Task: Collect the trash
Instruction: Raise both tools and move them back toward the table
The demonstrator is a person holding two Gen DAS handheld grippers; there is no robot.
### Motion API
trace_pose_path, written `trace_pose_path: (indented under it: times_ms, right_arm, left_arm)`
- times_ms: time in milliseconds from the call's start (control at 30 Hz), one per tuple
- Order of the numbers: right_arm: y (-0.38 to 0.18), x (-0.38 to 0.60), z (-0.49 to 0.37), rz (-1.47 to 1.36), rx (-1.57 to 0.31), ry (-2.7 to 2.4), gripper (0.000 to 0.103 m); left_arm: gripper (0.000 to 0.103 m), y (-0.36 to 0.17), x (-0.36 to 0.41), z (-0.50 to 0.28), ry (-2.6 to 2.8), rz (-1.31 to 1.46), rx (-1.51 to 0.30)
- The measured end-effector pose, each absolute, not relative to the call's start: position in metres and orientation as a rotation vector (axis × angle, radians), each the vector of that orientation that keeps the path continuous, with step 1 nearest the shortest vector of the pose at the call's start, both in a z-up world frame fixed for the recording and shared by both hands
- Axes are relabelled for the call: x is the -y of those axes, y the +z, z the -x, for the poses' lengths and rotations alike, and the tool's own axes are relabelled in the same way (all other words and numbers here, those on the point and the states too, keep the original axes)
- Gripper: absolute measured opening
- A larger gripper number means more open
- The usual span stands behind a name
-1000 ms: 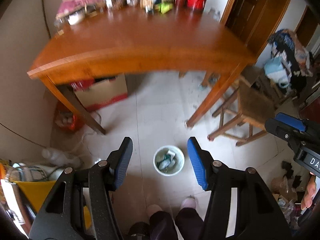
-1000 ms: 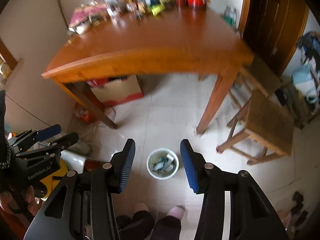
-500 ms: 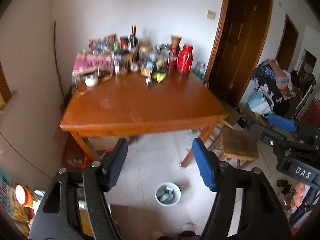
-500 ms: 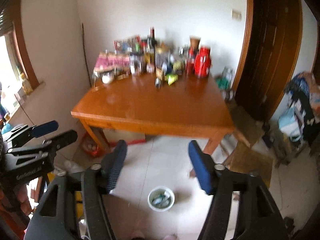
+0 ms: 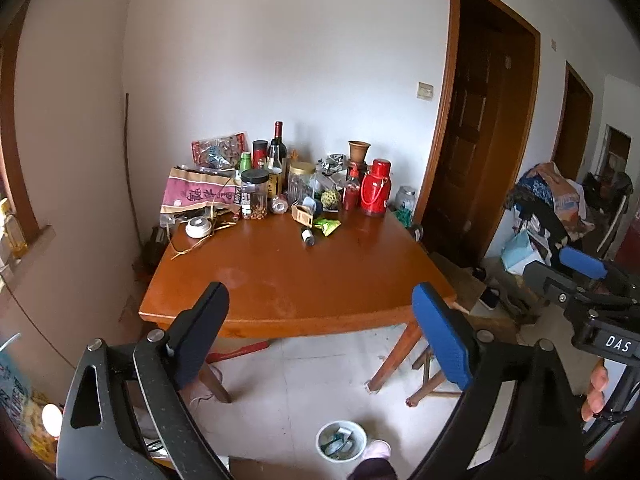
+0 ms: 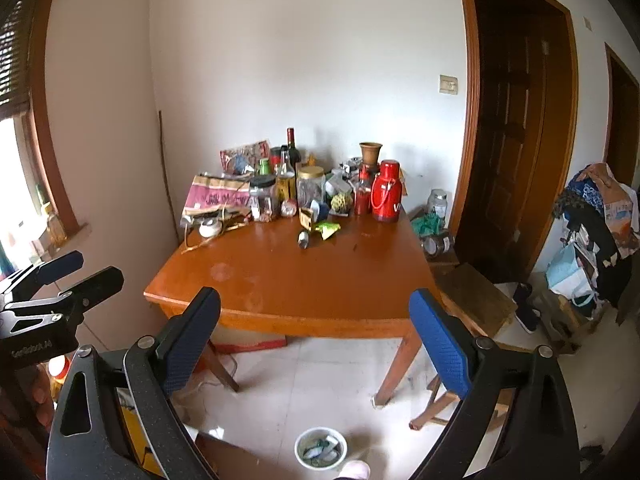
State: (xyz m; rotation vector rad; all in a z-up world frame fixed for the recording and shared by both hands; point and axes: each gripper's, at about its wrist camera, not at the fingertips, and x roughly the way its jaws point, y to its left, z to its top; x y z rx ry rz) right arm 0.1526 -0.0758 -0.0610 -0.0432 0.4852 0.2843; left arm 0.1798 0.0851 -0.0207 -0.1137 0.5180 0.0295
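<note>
With both left tongs (image 5: 320, 332) and right tongs (image 6: 314, 328) freshly spread and empty, reach far for the green wrapper (image 5: 327, 225), then drop into the near bin (image 5: 341, 441).

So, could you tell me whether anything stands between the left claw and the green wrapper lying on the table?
Nothing visible does. The left claw is open and empty, and only bare tabletop lies between it and the green wrapper. A small bottle lies just left of the wrapper, beside the path, not across it.
</note>
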Motion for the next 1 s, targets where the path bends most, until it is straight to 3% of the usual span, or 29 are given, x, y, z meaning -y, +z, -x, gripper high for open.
trace_pose_path:
  times_ms: [533, 1000]
  right_arm:
    - [-0.026, 0.135, -0.279, 0.043, -0.426, 0.352, 0.094]
    - [-0.045, 0.142, -0.376, 0.02, -0.526, 0.417, 0.094]
  left_arm:
    - [0.093, 0.004, -0.034, -0.321, 0.145, 0.114, -0.461]
    - [0.093, -0.017, -0.015, -0.419, 0.166, 0.103, -0.552]
